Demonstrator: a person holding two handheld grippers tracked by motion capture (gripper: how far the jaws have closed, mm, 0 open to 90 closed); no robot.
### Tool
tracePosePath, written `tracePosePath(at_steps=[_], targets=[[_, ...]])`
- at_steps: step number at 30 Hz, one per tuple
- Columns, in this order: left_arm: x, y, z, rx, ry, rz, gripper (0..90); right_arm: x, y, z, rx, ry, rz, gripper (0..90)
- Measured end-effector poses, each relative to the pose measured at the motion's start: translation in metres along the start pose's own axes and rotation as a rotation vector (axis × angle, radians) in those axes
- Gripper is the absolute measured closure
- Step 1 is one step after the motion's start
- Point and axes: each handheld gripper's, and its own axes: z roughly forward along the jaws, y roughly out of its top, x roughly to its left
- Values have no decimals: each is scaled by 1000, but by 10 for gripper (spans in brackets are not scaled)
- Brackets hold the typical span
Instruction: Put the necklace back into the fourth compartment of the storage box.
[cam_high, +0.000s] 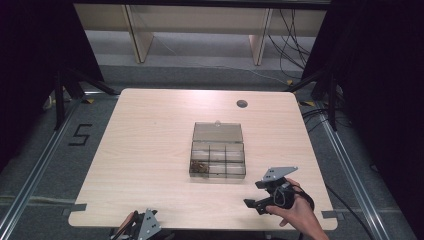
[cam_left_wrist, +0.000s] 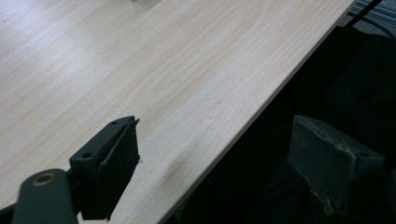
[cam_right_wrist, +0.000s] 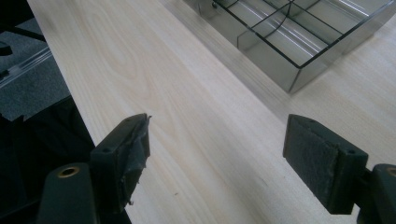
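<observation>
A smoky clear compartment box (cam_high: 218, 161) sits at the table's middle, its lid (cam_high: 218, 132) lying open behind it. Small brown pieces (cam_high: 199, 166) fill its near left compartment; the other compartments look bare. A hand holds my right gripper (cam_high: 254, 194) near the front right corner, to the right of and nearer than the box. In the right gripper view my right gripper (cam_right_wrist: 218, 120) stands open over bare wood, with the box's corner (cam_right_wrist: 299, 51) ahead. My left gripper (cam_high: 134, 224) hangs at the table's front edge. Seen from its own view, my left gripper (cam_left_wrist: 215, 123) is open and straddles that edge.
The wooden table (cam_high: 150, 150) has a dark cable hole (cam_high: 242, 103) at the back right. Dark curtains stand on both sides, and cables lie on the floor (cam_high: 295, 55) beyond the table. Metal rails (cam_high: 350, 160) run along the floor beside it.
</observation>
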Motion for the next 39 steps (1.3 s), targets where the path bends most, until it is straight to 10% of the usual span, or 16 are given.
tracePosePath(at_steps=[39], targets=[[0,0,0,1,1,-3,156,-2,-32,-2,-25,-9,46,181]])
